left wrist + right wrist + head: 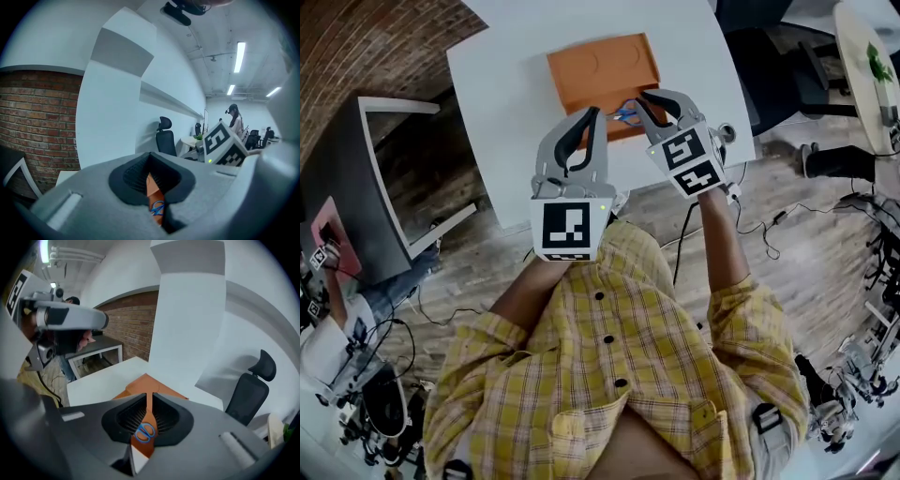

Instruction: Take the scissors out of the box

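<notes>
Yellow shirt (609, 356) closest, then the white counter (506, 84) and the orange box (600, 70) on it. Both grippers hang over the box's near edge: the left gripper (592, 117) has its jaws closed on nothing, the right gripper (654, 97) has its jaws a narrow crack apart and empty. Blue scissors (625, 114) lie in the box just beneath. It looks like the reaching step; next the right jaws must widen and drop around them.

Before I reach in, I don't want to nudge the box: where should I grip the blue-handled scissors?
Probably across the loops of the blue-handled scissors, coming down from above: they lie flat in the shallow orange box by its near edge, so a sideways approach could catch its rim. The blades are too small to judge.
</notes>
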Demonstrator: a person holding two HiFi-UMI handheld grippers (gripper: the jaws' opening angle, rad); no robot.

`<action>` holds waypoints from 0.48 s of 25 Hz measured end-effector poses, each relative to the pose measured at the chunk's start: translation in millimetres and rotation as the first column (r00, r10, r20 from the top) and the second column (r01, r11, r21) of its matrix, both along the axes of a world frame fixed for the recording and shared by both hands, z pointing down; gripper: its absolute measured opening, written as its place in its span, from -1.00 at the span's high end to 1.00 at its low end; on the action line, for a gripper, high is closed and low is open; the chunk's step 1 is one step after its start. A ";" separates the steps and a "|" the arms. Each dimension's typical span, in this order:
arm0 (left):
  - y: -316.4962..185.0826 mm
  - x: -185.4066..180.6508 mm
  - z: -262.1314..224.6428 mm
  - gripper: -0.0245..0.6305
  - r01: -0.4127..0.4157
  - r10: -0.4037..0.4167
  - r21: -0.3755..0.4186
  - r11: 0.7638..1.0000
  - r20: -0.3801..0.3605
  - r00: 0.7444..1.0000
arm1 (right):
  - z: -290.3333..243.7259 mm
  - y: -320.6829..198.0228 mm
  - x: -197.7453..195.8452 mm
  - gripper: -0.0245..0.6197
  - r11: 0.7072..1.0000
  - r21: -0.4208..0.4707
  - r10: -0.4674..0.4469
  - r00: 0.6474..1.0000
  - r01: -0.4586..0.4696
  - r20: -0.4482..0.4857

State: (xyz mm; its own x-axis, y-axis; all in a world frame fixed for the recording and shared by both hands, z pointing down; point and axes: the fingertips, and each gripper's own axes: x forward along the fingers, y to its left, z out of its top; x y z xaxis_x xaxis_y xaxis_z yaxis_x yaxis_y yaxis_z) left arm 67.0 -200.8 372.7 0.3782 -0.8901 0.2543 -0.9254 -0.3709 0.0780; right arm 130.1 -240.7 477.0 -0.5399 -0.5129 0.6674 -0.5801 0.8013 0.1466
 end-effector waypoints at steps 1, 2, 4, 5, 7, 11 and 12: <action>-0.4 -0.8 1.4 0.91 0.004 -0.004 -0.002 1.000 0.003 1.000 | 8.4 -1.1 0.0 0.82 1.000 -0.009 -0.020 0.999 0.020 -0.030; -0.7 -1.7 3.0 0.91 0.007 -0.007 -0.004 1.000 0.004 1.000 | 16.5 -1.9 -0.1 0.82 0.999 -0.013 -0.041 0.997 0.040 -0.059; -0.6 -3.4 5.8 0.91 0.013 -0.013 -0.009 1.000 0.005 1.000 | 32.0 -2.7 -0.5 0.80 0.997 -0.006 -0.083 0.990 0.083 -0.116; -0.1 -4.1 6.8 0.92 0.014 -0.014 -0.011 1.000 0.005 1.000 | 39.5 -2.6 -1.1 0.80 0.994 0.000 -0.108 0.983 0.109 -0.146; 1.1 -5.4 7.2 0.91 0.014 -0.014 -0.011 1.000 0.009 1.000 | 53.9 -1.7 -2.7 0.80 0.985 0.005 -0.165 0.964 0.170 -0.207; 0.5 -6.0 2.5 0.91 0.022 -0.022 0.017 1.000 0.002 1.000 | 82.4 6.1 -4.2 0.75 0.950 -0.065 -0.312 0.907 0.307 -0.284; 0.7 -6.5 2.9 0.91 0.023 -0.024 0.013 1.000 0.003 1.000 | 88.8 8.4 -3.7 0.71 0.938 -0.096 -0.347 0.892 0.333 -0.289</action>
State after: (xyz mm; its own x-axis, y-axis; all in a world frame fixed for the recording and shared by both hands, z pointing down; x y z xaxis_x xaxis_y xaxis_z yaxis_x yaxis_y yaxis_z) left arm 60.5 -200.1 375.6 0.3562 -0.9019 0.2443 -0.9341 -0.3499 0.0702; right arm 126.4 -232.3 565.7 -0.4493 -0.3009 0.8412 -0.2060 0.9511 0.2302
